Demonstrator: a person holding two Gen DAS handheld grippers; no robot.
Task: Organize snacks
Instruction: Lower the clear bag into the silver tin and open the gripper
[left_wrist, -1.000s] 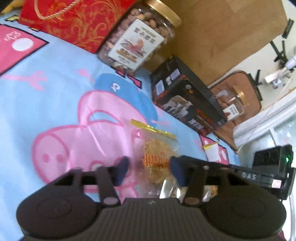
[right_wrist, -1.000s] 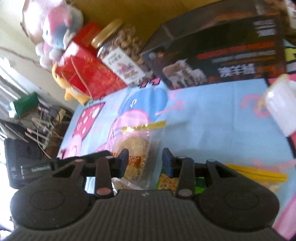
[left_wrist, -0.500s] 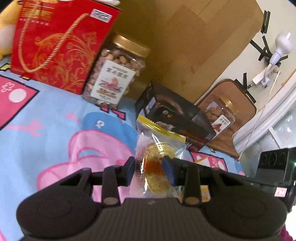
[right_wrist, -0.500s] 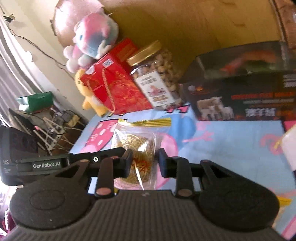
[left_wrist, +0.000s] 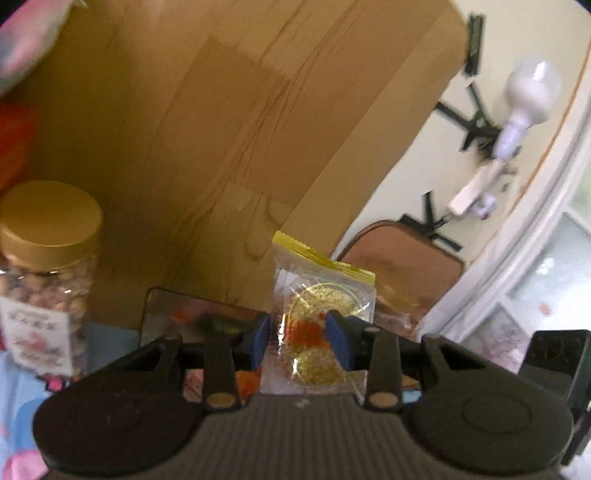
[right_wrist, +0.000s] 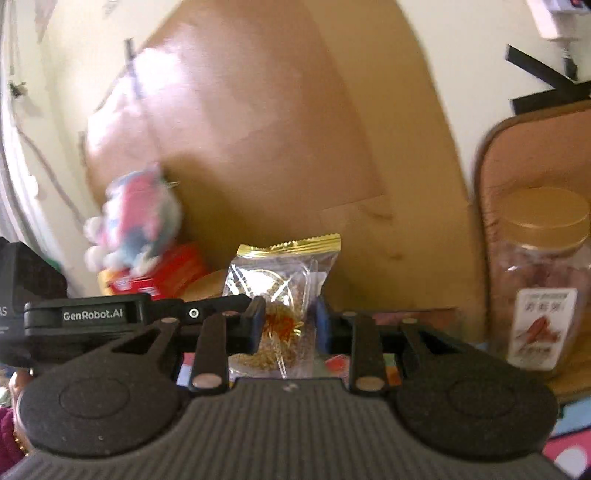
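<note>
Each pair of tongs was clenched on one clear, gold-sealed snack packet: the left tongs (left_wrist: 298, 338) held their packet (left_wrist: 321, 317) upright, and the right tongs (right_wrist: 289, 325) gripped a second packet (right_wrist: 280, 291), both clear of the blue cartoon cloth (left_wrist: 14, 384) at 8 o'clock. Neither packet appeared stowed yet. A nut jar (left_wrist: 44, 273) stood at 9 o'clock before a cardboard sheet (left_wrist: 229, 129).

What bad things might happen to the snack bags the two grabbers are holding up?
The left gripper pinches its crinkly snack packet right across the brittle cake, so it may crack. The right gripper holds its packet by thin, slippery wrap, which might slide out. Both views are blurred, so bumping the peanut jar seems possible.
</note>
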